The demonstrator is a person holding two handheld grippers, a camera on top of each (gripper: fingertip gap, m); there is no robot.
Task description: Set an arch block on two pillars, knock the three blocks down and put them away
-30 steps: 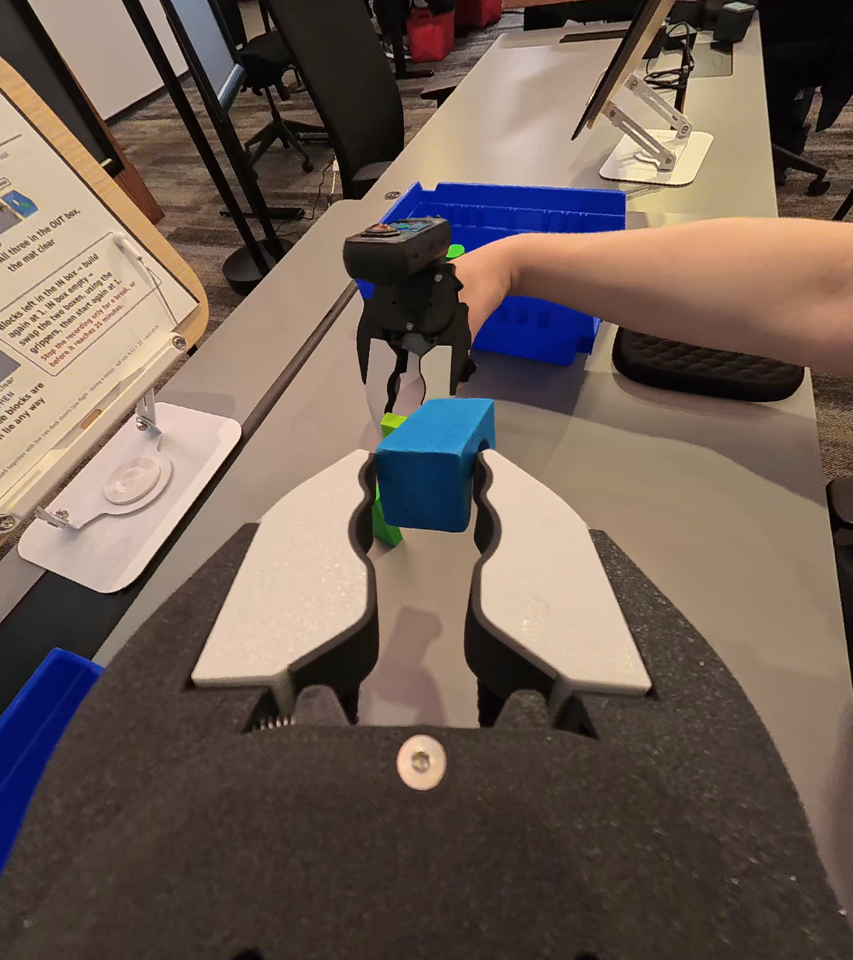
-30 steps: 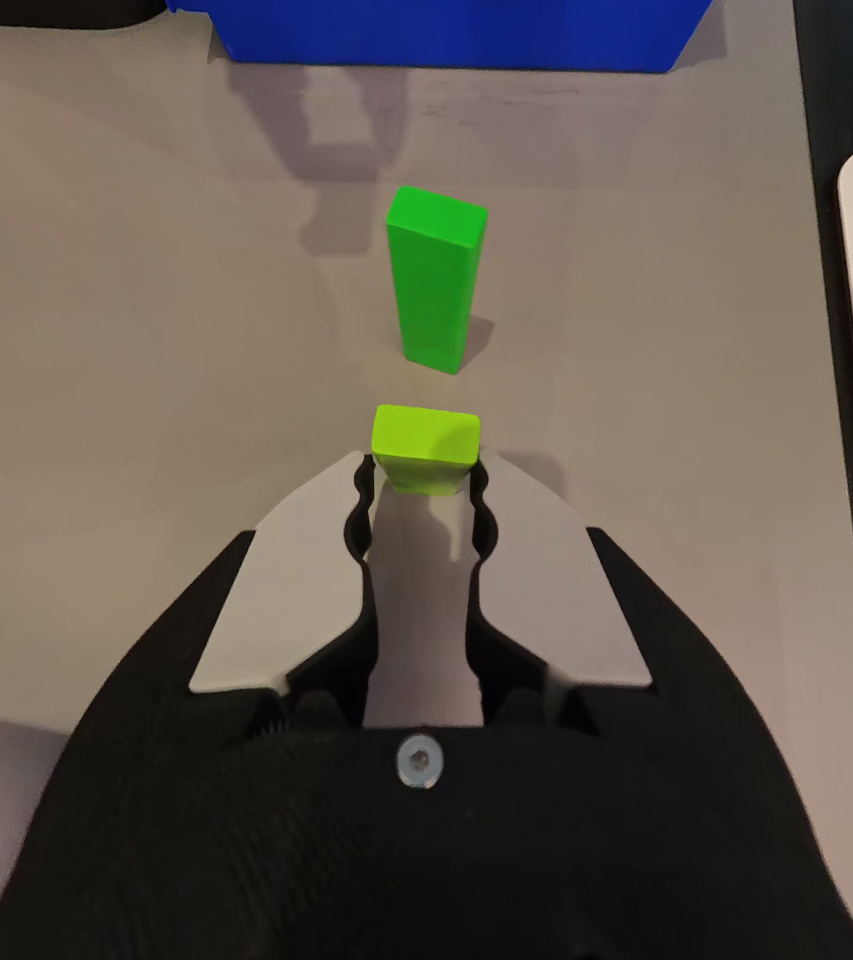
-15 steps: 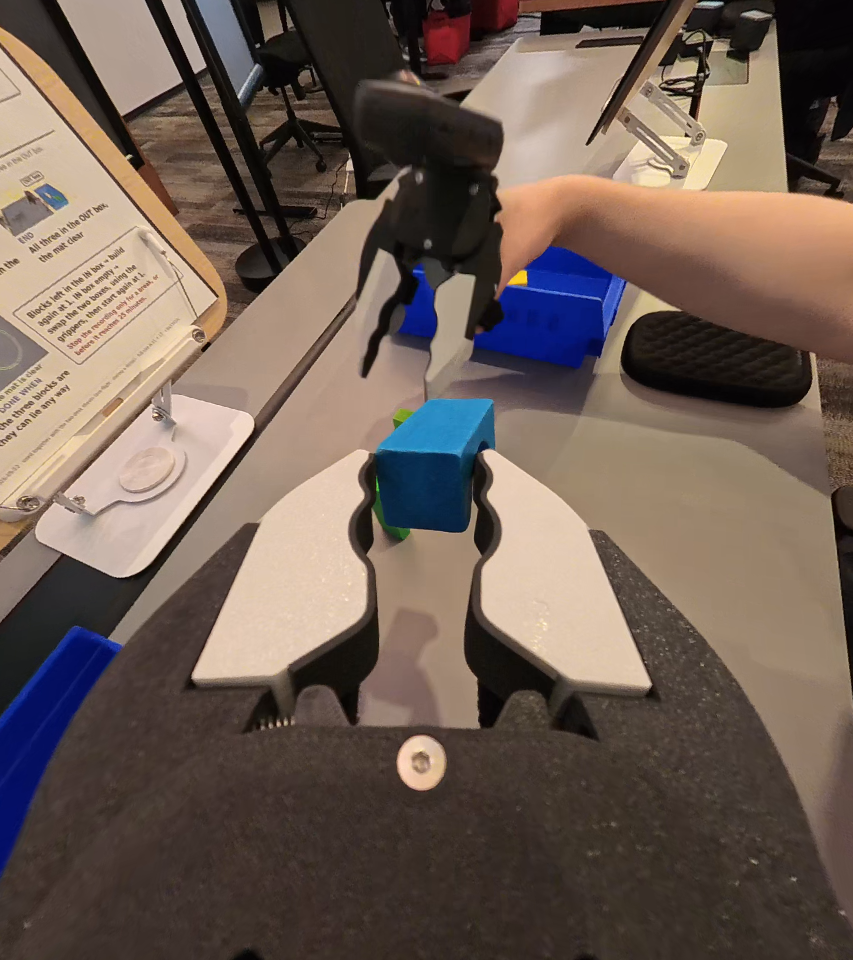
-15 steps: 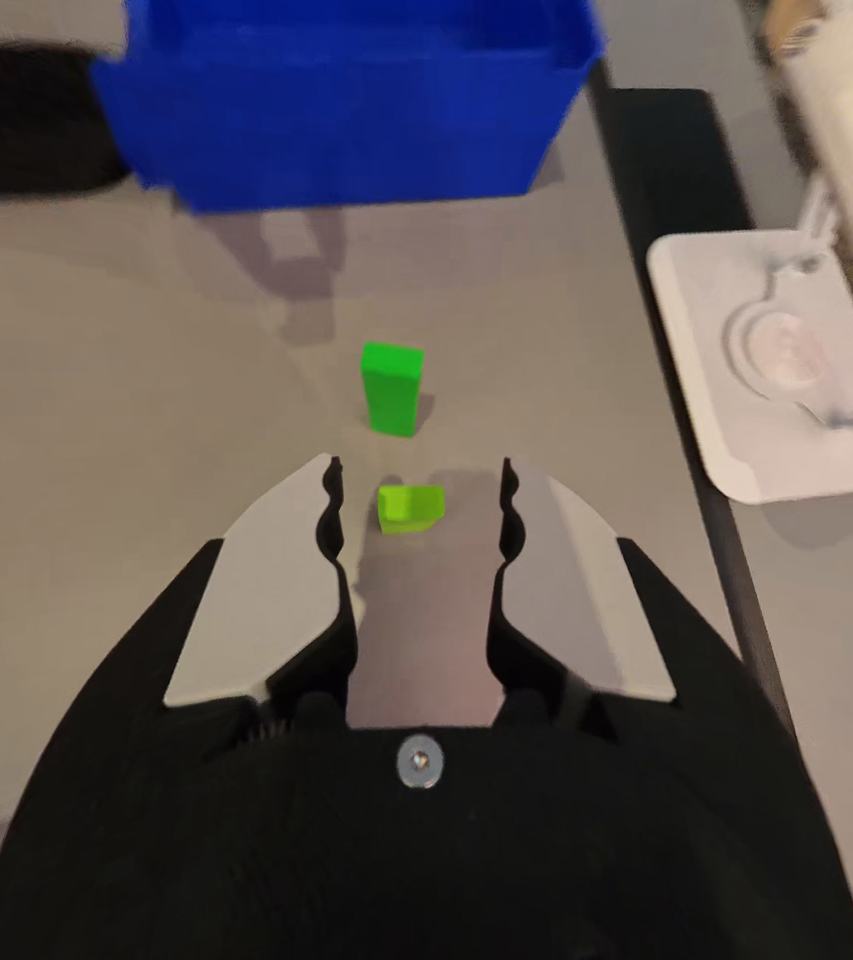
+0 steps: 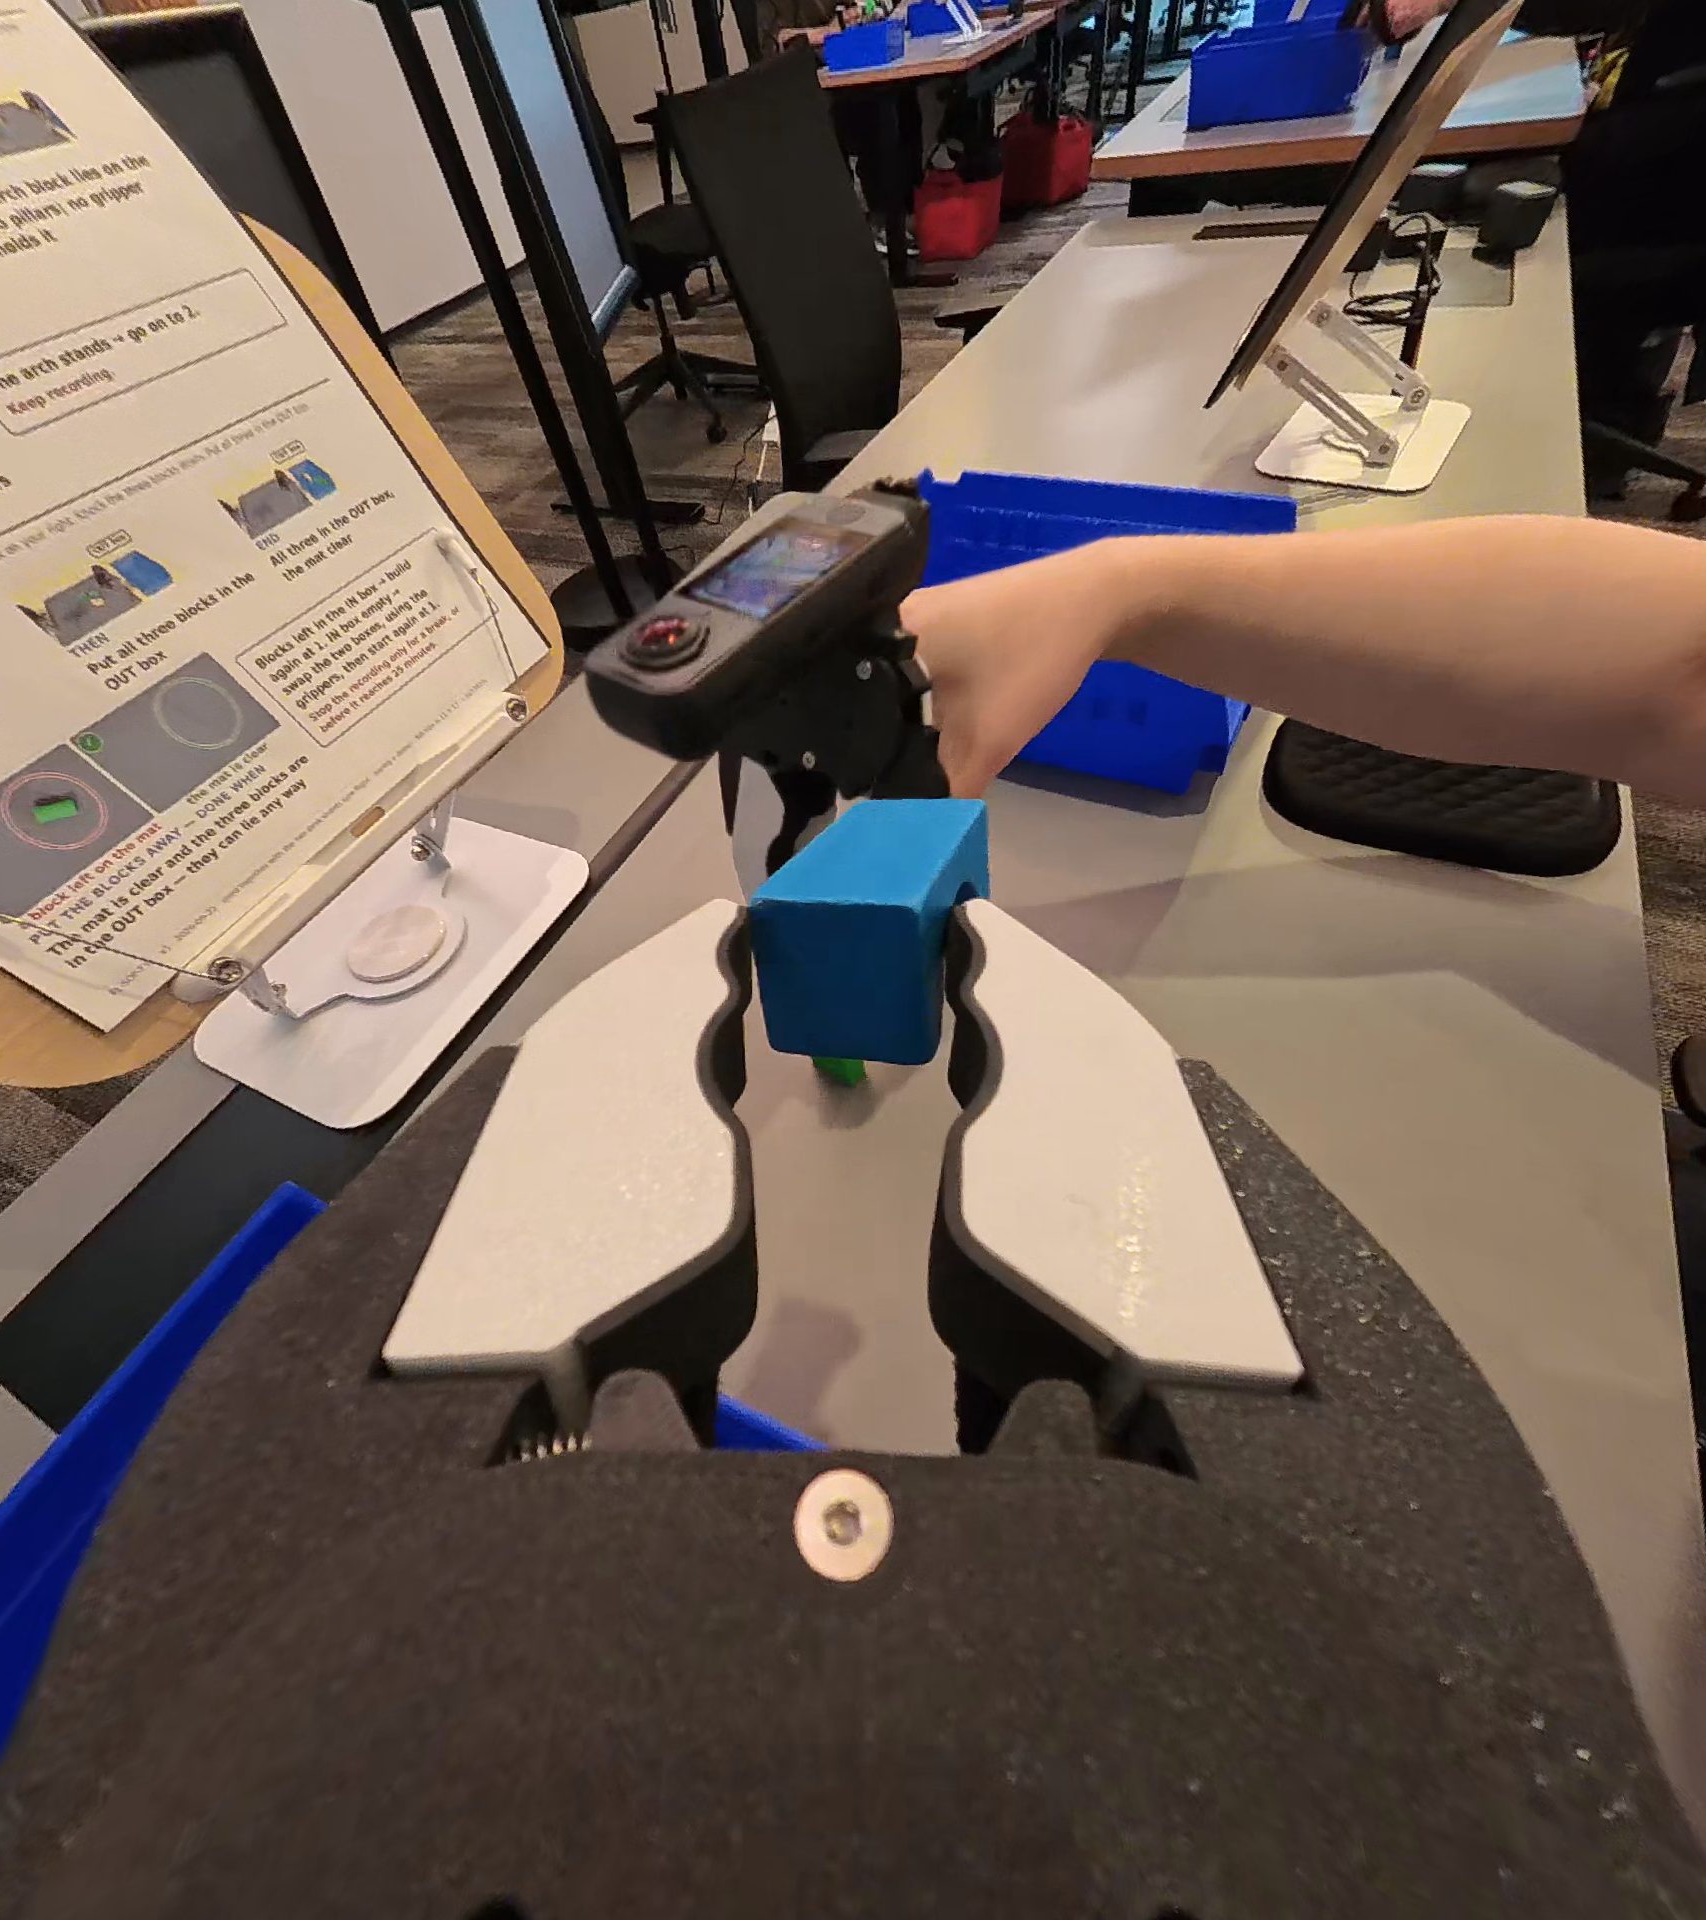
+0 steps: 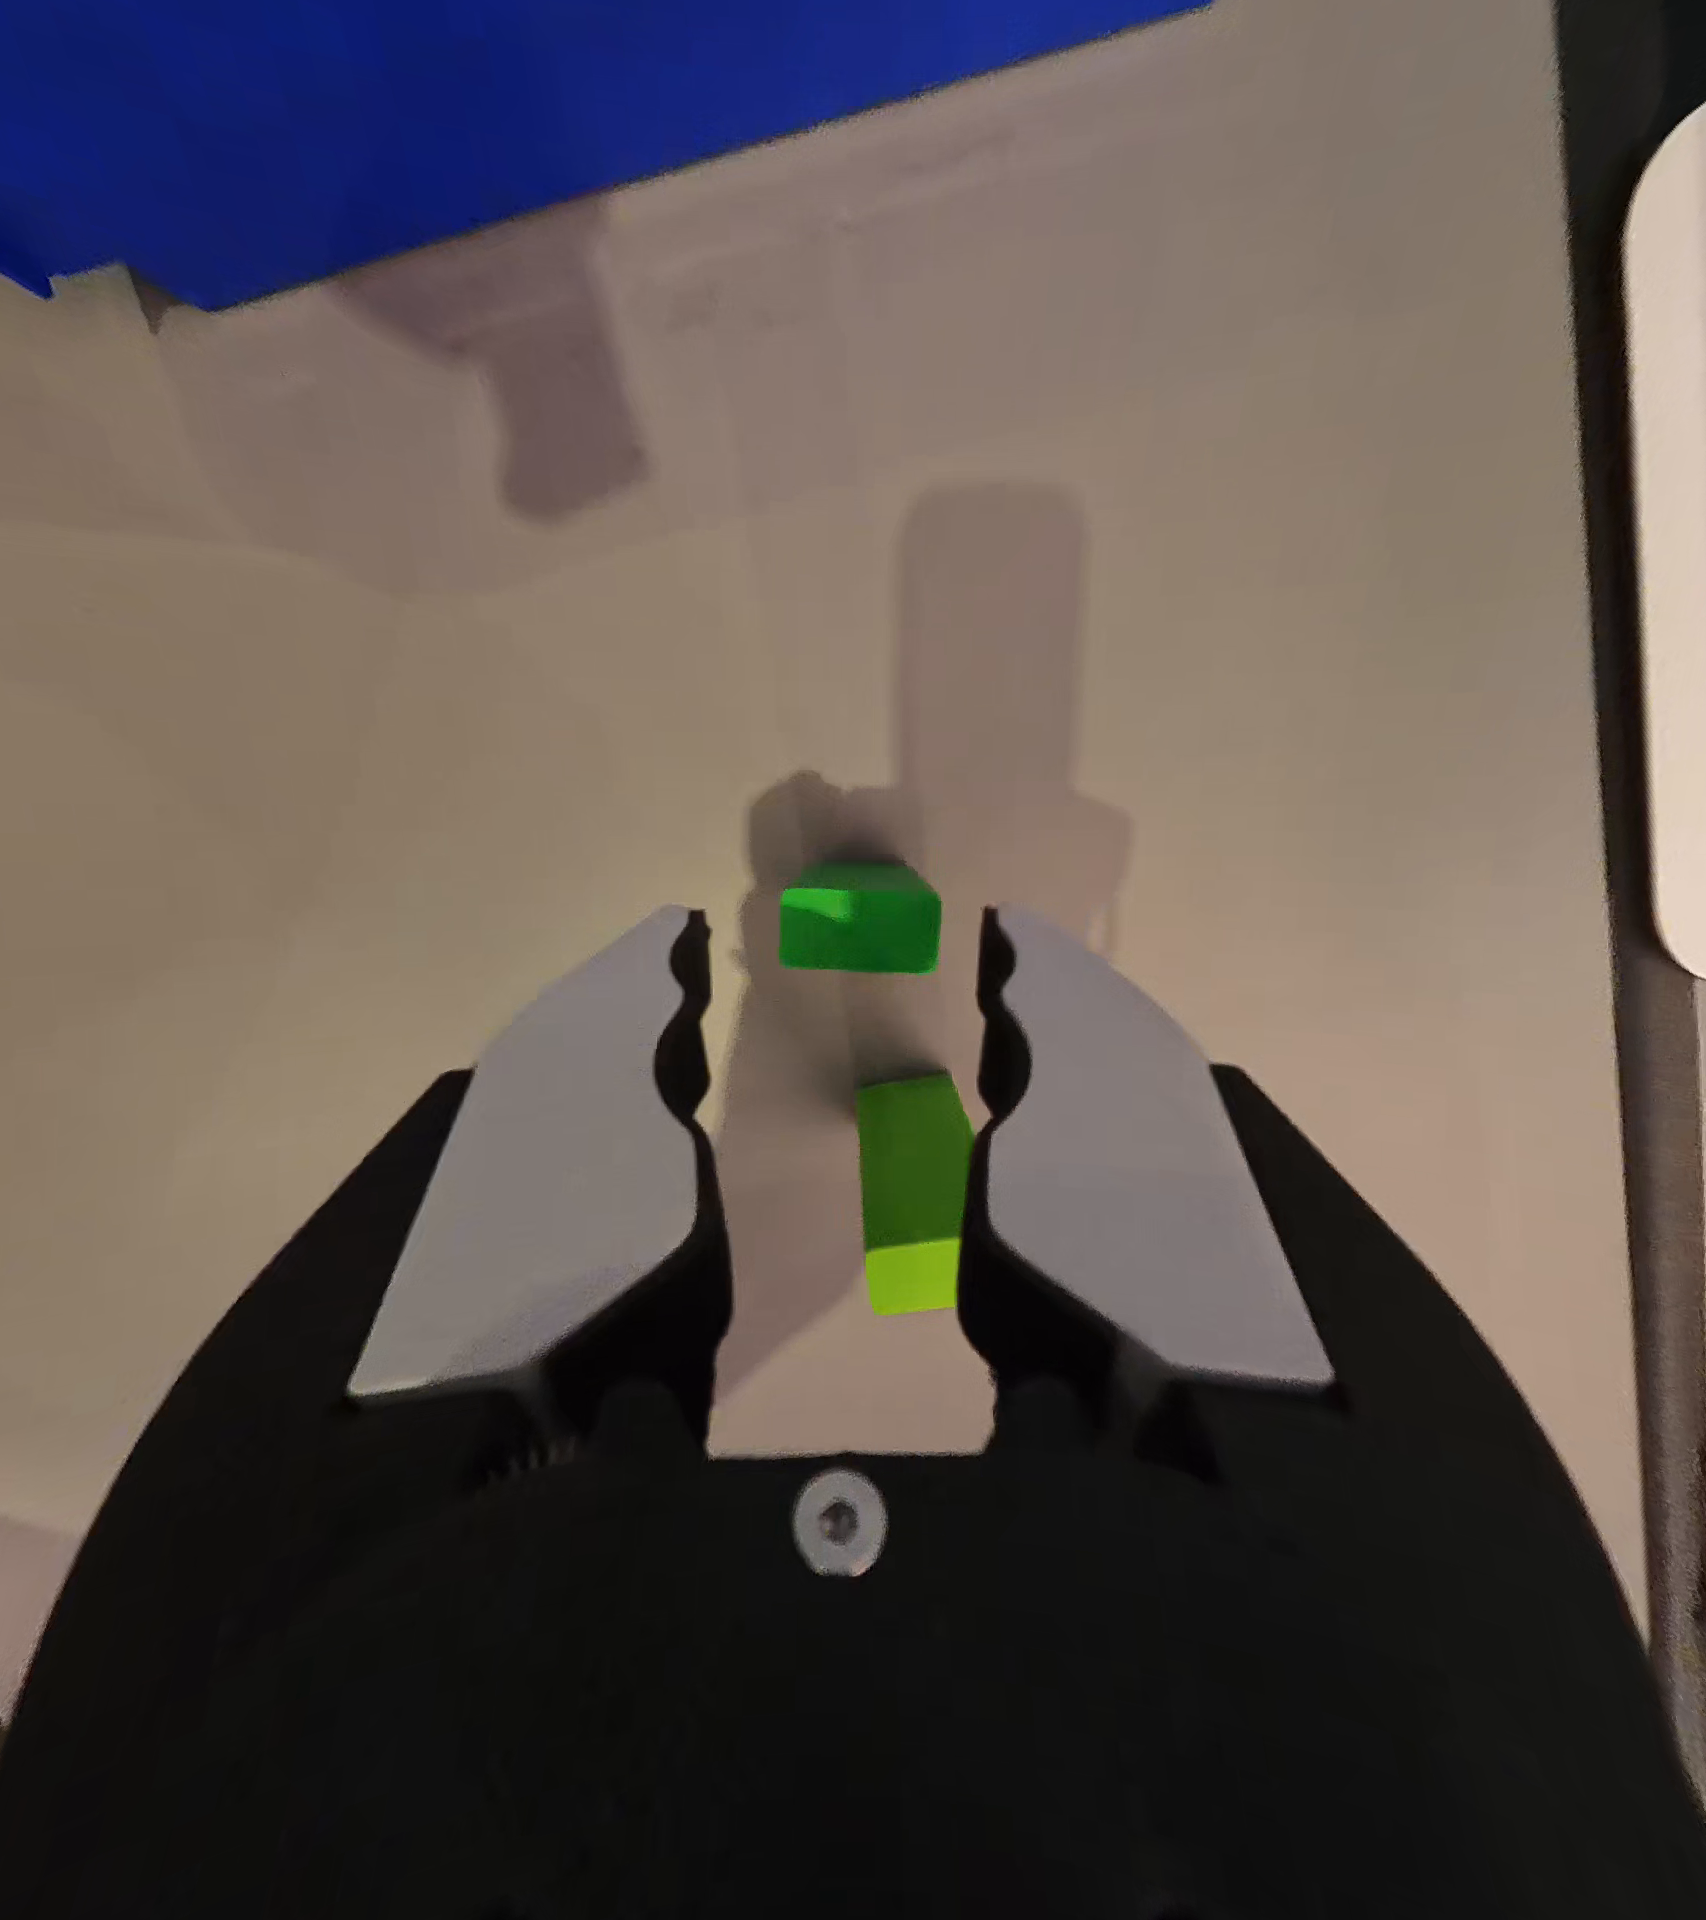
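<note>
Our left tongs (image 5: 847,966) grip the blue arch block (image 5: 864,940) above the worktop (image 5: 1348,1039), its long axis running away from us. Right of them, our right tongs (image 6: 844,956) hang released directly over two green pillars (image 6: 859,928), apparently upright, spaced along the arch's axis.

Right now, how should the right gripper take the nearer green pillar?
Grip its upper end from above, across the long sides. The nearer pillar seems upright, top facing the camera, already between the open jaws of the right gripper, though off-centre: probably shift sideways first.
</note>
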